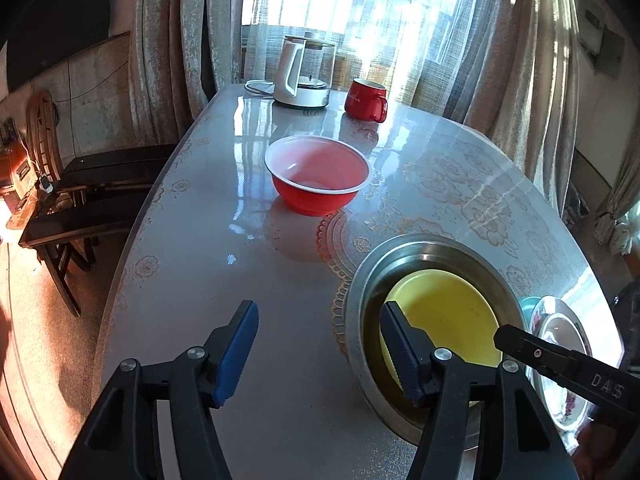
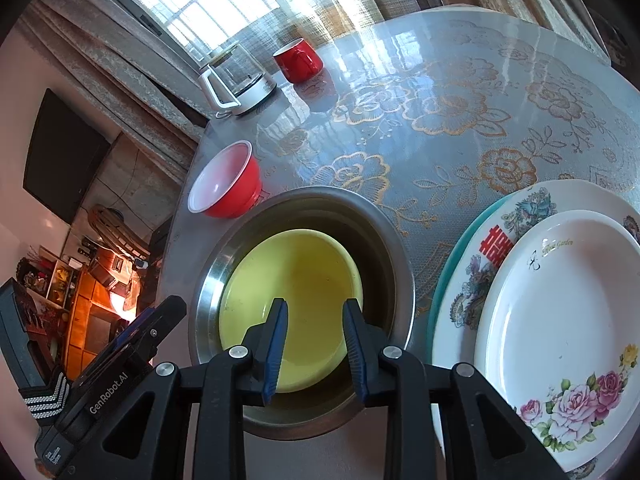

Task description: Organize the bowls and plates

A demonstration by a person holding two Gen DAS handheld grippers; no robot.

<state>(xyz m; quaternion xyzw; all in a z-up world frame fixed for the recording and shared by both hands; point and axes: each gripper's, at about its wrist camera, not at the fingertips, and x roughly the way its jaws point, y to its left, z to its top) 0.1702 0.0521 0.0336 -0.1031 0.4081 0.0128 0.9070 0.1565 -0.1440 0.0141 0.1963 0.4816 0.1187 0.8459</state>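
Yellow bowl: shallow yellow plastic bowl (image 2: 294,304) nested inside wide stainless-steel bowl (image 2: 224,256), near middle of table, tilted slightly against steel wall.
Red bowl: red plastic bowl with white inside (image 1: 317,174), upright, alone, farther out and left of steel bowl, close beside it but apart.
Plates: white rose-printed plate (image 2: 560,320) on top of larger white plate with red character (image 2: 494,242), over a teal-rimmed plate (image 2: 460,240); stack just right of steel bowl.
Left gripper (image 1: 318,350): jaws parted wide, nothing between them; right finger (image 1: 402,354) over near left rim of steel bowl, left finger over bare table.
Right gripper (image 2: 316,348): jaws parted narrowly, hovering over near edge of yellow bowl; no pad seen pressing on it, so apparently empty.
Likely step: yellow bowl nested; red bowl probably next.
Risk, crowding: both grippers over same steel bowl, bodies close; a reach across could knock one against the other or clip steel rim.
Risk, red bowl: light plastic, glossy table cover (image 1: 192,288); a push at its rim could slide or tip it.
Risk, plates: stack near table's near right edge; a sideways bump could shift top plate.
Open room: bare table left of steel bowl and around red bowl; left table edge near; glass kettle (image 1: 306,70) and red mug (image 1: 366,100) at far end, well apart.
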